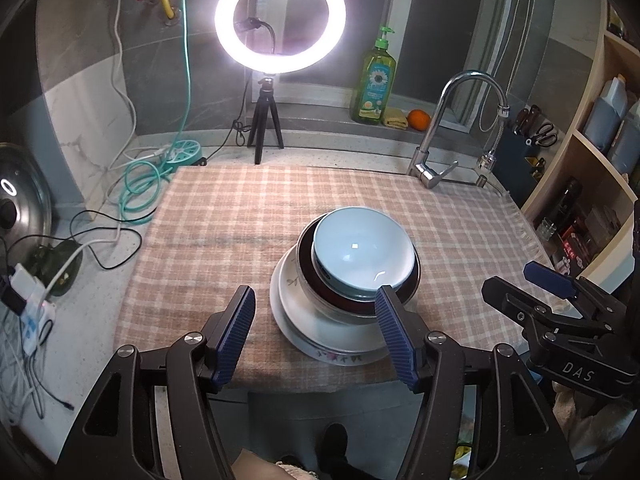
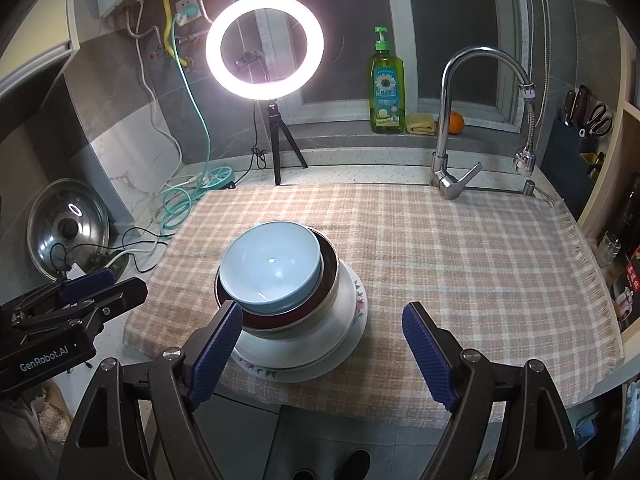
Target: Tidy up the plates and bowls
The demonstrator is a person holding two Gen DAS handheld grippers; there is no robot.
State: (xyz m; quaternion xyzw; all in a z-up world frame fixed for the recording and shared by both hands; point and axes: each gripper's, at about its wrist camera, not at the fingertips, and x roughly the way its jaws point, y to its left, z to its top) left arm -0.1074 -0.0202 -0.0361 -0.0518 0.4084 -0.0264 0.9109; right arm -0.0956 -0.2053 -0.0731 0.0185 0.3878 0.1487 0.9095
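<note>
Blue bowl [image 1: 362, 254] nested in dark-rimmed bowl [image 1: 320, 296] atop floral plates [image 1: 340, 350], stacked near the desk's [image 1: 100, 316] front edge on checked cloth [image 1: 240, 220]. Left gripper [image 1: 316, 334] and right gripper [image 2: 322, 354] fingers spread, holding nothing. Top bowl possibly off-centre; could slide if nudged

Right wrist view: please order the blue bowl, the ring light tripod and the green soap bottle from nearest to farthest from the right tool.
1. Blue bowl: top of the stack, just ahead-left of the right tool.
2. Ring light tripod: behind the cloth, left of centre.
3. Green soap bottle: on the window ledge, farthest back.
</note>
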